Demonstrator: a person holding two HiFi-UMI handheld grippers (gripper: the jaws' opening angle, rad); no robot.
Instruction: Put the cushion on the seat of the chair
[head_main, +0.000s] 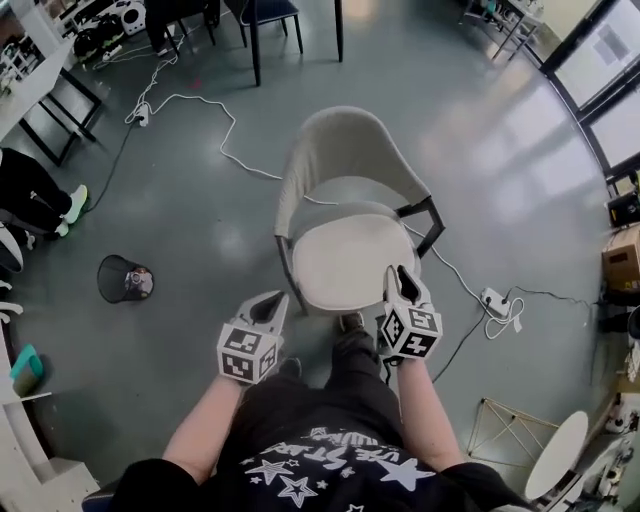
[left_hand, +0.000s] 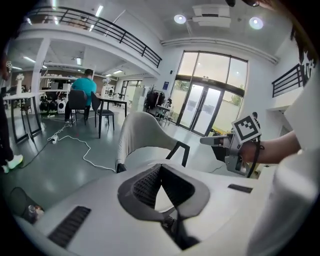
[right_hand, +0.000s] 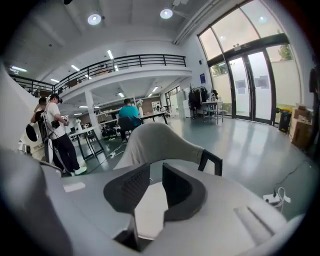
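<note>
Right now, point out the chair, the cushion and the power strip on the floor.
chair (head_main: 340, 150): head view, on the curved backrest.
cushion (head_main: 345, 265): head view, middle of its top.
power strip (head_main: 494, 299): head view, on its white body.

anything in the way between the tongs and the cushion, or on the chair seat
Nothing visible. The cushion lies on the chair seat, and the left tongs and right tongs hang just before its front edge, empty, with only air between.
</note>
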